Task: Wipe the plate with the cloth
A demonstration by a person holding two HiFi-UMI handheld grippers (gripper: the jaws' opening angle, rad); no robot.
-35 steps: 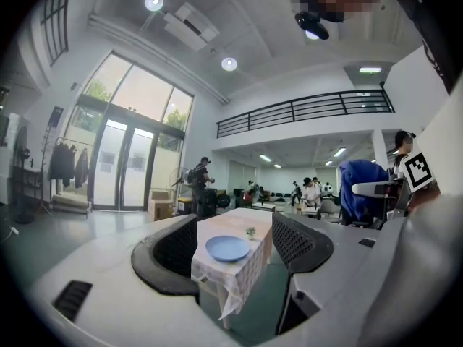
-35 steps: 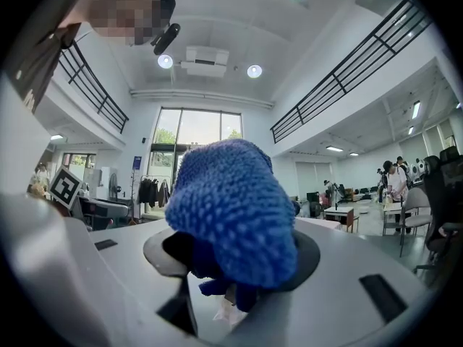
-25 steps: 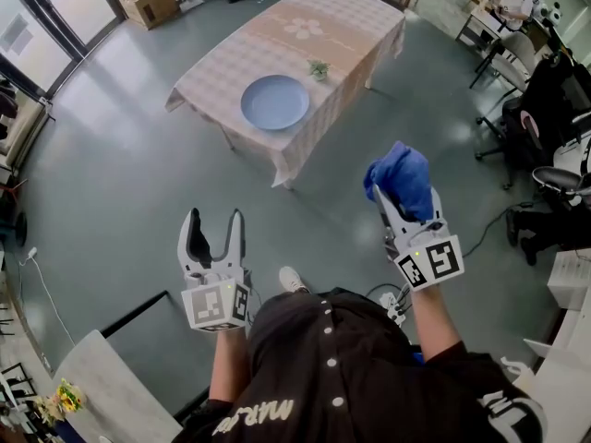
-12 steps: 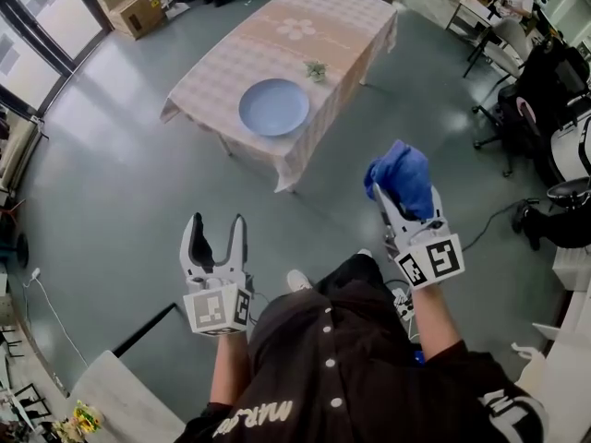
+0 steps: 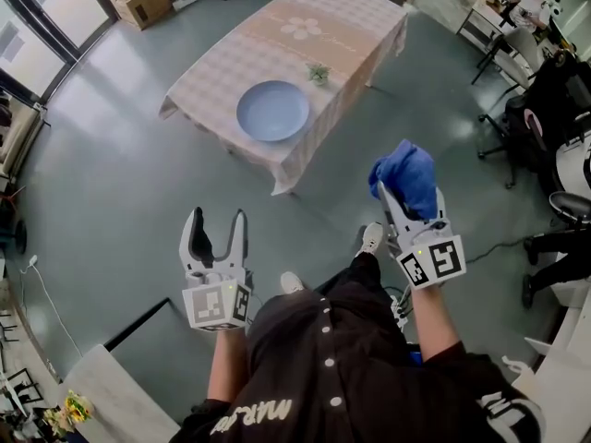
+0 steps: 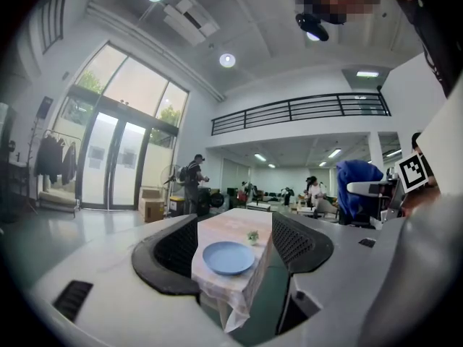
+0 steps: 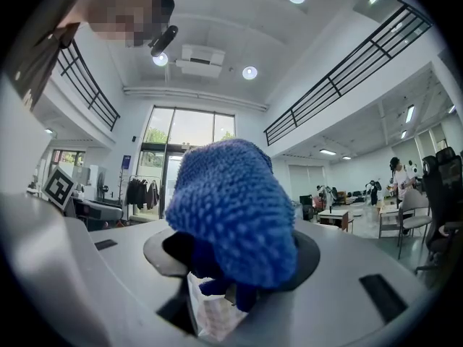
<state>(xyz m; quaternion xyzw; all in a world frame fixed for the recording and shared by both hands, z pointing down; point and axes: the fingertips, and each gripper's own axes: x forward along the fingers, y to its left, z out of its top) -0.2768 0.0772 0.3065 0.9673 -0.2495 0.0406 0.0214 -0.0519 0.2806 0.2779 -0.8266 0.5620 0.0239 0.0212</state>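
A small plant, perhaps, stands beside the plate.

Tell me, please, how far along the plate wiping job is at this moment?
Done: the right tongs are shut on the blue cloth. In hand: it is carried in the air, apart from the table; the left tongs are open and empty. Left: reach the plate, lying untouched on the table, and wipe it.

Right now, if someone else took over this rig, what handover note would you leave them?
Left gripper: open, empty.
Right gripper: shut on the blue cloth.
The plate lies on the table, near its close end, beside a small plant; both grippers are well short of it.
Done: cloth in hand.
Left: walk up to the table and wipe the plate.
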